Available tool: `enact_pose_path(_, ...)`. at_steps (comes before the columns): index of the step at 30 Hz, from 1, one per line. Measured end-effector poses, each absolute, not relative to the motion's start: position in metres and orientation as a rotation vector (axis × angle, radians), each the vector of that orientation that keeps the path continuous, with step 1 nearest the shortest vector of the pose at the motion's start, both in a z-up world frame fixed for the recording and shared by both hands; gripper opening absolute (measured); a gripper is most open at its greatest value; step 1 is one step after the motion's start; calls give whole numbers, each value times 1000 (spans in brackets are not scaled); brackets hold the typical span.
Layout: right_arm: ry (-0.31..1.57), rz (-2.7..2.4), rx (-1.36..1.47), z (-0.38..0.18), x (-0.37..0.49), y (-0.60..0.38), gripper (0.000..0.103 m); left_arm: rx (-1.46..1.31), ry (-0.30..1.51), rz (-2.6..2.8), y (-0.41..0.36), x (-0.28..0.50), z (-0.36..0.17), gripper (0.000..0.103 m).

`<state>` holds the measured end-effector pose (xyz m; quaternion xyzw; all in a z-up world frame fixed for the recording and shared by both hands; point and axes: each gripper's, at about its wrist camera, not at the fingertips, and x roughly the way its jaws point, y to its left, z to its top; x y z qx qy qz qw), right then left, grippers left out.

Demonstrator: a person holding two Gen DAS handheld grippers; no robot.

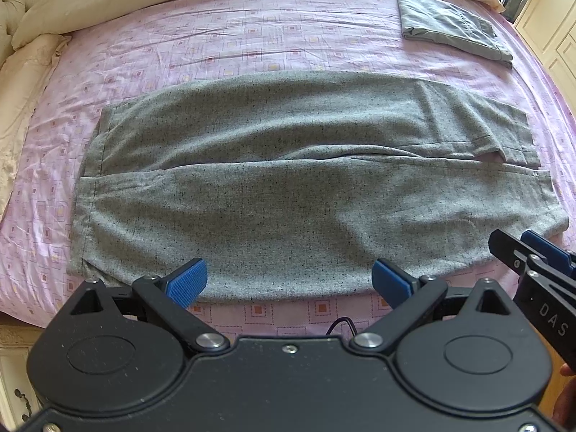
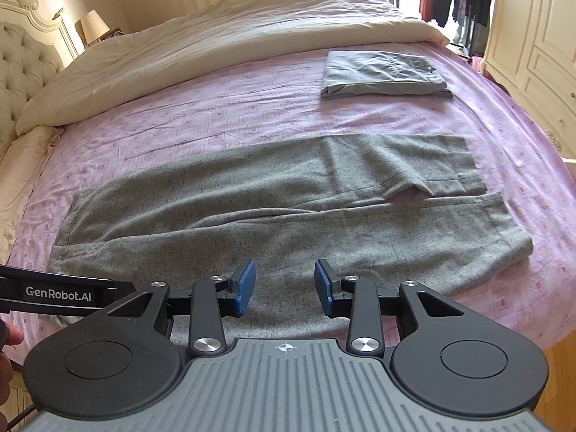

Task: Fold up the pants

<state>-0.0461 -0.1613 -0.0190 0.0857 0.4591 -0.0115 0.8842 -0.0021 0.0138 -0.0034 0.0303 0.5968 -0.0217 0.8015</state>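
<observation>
Grey speckled pants [image 1: 288,180] lie flat across the pink patterned bed sheet [image 1: 252,36], legs side by side, leg hems at the left, waistband at the right. They also show in the right wrist view [image 2: 273,216]. My left gripper [image 1: 289,280] is open and empty, hovering over the near edge of the pants. My right gripper [image 2: 285,286] is open and empty over the near leg. The right gripper also shows at the right edge of the left wrist view [image 1: 529,252].
A folded grey garment [image 2: 385,75] lies at the far right of the bed. A cream duvet [image 2: 216,36] is bunched along the far side, pillows and a tufted headboard [image 2: 21,68] at left. White wardrobe doors [image 2: 532,36] stand at right.
</observation>
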Motion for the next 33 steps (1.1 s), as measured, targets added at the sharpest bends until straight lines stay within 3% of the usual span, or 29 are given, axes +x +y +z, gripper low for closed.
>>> enact_pose_path(20, 967, -63, 193, -29, -39, -154, 35, 85, 1239, -56, 28, 19, -17, 97)
enact_pose_path(26, 983, -150, 238, -39, -50, -189, 35, 122, 1210, -83, 7, 23, -19, 94)
enact_pose_path(33, 960, -290, 218, -57, -55, -273, 35, 141, 1327, -163, -46, 30, -33, 94)
